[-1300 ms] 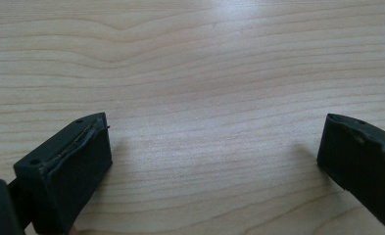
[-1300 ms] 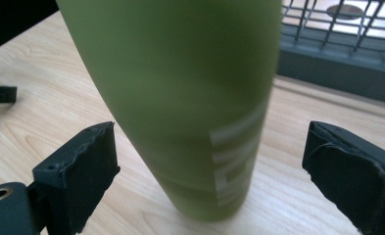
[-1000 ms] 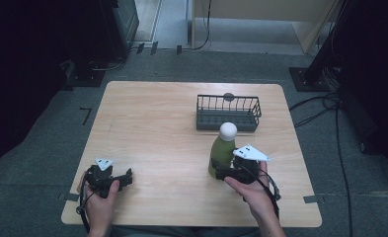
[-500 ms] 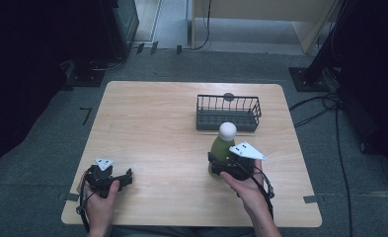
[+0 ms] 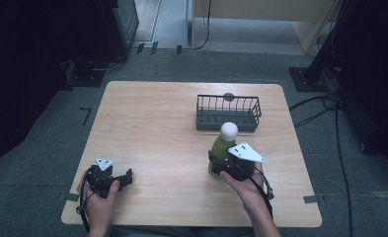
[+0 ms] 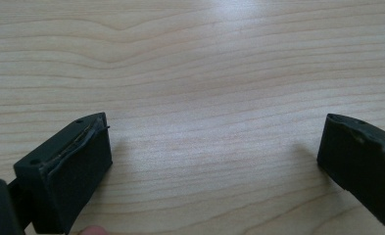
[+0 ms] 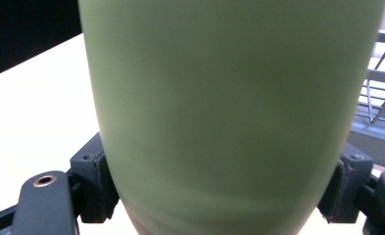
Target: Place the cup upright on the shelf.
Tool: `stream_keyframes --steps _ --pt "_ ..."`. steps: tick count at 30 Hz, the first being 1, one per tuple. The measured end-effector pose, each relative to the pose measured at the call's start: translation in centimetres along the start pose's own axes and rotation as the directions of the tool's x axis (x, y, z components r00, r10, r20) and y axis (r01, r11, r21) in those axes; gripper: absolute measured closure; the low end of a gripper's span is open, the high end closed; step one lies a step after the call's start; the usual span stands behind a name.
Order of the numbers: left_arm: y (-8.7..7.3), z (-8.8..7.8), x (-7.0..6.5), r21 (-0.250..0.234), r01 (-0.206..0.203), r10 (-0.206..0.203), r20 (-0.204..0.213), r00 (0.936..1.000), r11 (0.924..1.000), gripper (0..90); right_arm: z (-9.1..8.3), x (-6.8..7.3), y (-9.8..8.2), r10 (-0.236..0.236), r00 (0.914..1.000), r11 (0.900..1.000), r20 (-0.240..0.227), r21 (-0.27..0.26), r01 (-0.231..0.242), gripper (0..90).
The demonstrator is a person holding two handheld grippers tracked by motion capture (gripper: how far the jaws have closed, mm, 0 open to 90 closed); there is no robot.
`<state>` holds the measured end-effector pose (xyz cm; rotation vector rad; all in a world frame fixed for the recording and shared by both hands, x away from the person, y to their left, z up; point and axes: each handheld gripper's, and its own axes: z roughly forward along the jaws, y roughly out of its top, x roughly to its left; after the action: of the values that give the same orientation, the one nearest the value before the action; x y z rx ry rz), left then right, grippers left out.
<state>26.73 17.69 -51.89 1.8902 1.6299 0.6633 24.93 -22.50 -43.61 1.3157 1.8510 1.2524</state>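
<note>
An olive-green bottle (image 5: 221,148) with a round white cap stands upright on the wooden table (image 5: 157,123), right of centre. My right gripper (image 5: 216,165) has just closed on its lower body; in the right gripper view the green bottle (image 7: 229,112) sits between the two black pads (image 7: 94,183), which press on both sides. My left gripper (image 5: 125,177) rests near the table's front left corner, held by a hand. In the left gripper view its jaws stand wide apart over bare wood, left gripper (image 6: 214,161) with nothing between them.
A dark wire basket (image 5: 228,112) stands just behind the bottle, toward the far right of the table. Cables and dark equipment stands lie on the carpet around the table.
My right gripper has slid left up to the bottle and its jaws have closed round the bottle's base. The left hand has kept still.
</note>
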Motion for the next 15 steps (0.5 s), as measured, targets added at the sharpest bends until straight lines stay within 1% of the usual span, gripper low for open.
stream_keyframes --steps 6,12,15 --pt "0.0 0.0 0.0 -0.002 0.000 0.000 0.000 1.0000 1.0000 0.0 -0.1 -0.2 0.2 0.021 0.9997 1.000 -0.010 0.001 -0.021 20.6" --pt "0.0 0.0 0.0 -0.002 0.002 -0.002 0.000 1.0000 1.0000 0.0 -0.3 -0.4 0.9 0.007 0.9999 1.000 -0.011 -0.003 -0.007 20.7" --pt "0.0 0.0 0.0 -0.001 0.001 -0.001 0.000 1.0000 1.0000 0.0 -0.4 -0.6 1.4 0.006 0.9998 1.000 -0.021 -0.007 -0.006 20.7"
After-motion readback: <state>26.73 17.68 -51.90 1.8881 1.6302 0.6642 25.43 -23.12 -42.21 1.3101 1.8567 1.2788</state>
